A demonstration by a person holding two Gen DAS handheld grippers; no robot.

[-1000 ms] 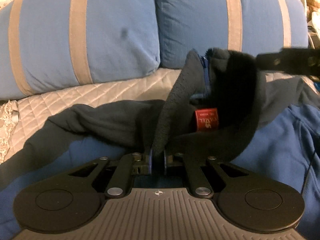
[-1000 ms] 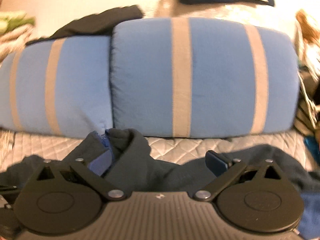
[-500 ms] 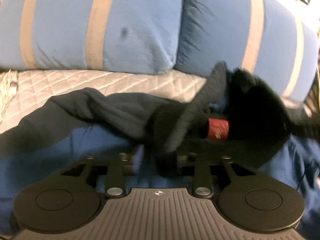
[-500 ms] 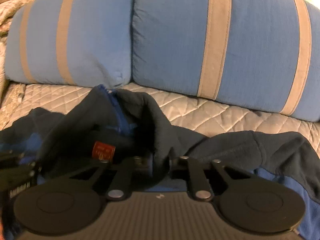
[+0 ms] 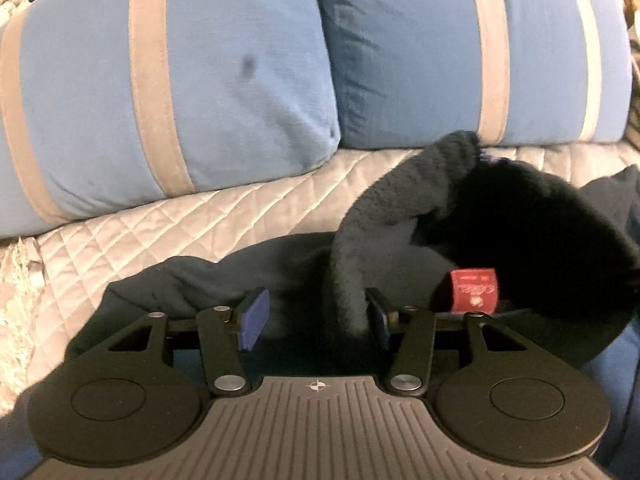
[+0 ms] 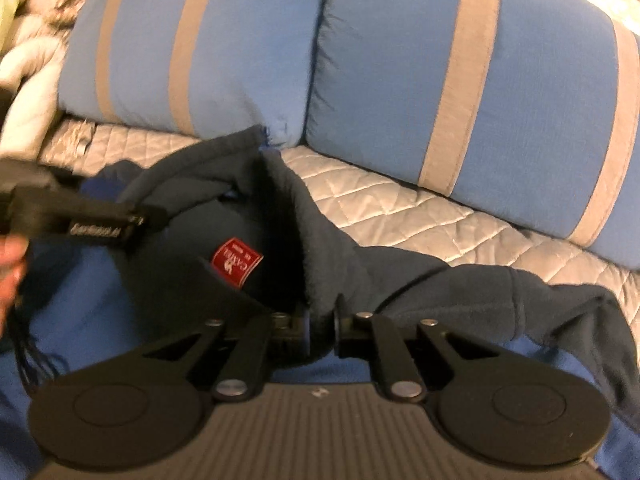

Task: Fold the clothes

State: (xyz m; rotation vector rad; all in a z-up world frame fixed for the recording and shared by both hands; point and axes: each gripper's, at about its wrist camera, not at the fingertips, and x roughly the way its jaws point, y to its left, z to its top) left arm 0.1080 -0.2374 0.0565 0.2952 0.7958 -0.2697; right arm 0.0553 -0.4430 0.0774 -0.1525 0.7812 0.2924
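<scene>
A dark navy fleece jacket (image 5: 520,232) with a blue body and a red neck label (image 5: 472,290) lies on the quilted bedspread (image 5: 200,220). My left gripper (image 5: 316,320) has its jaws opening. A strip of the collar (image 5: 348,280) still hangs between them against the right pad, and the left pad stands apart from it. My right gripper (image 6: 322,328) is shut on the other side of the collar (image 6: 320,272), to the right of the red label (image 6: 236,260). In the right wrist view the left gripper (image 6: 80,220) shows at the left edge, with a hand (image 6: 8,268) below it.
Two blue pillows with grey stripes (image 5: 180,80) (image 6: 460,80) lie along the back of the bed, just behind the collar. A jacket sleeve (image 6: 520,292) trails off to the right. Pale bedding (image 6: 28,60) is bunched at the far left.
The left gripper, shut on the collar before, has spread its jaws and let go. The right gripper, wide open before, has dropped onto the collar's other side and shut on it.
</scene>
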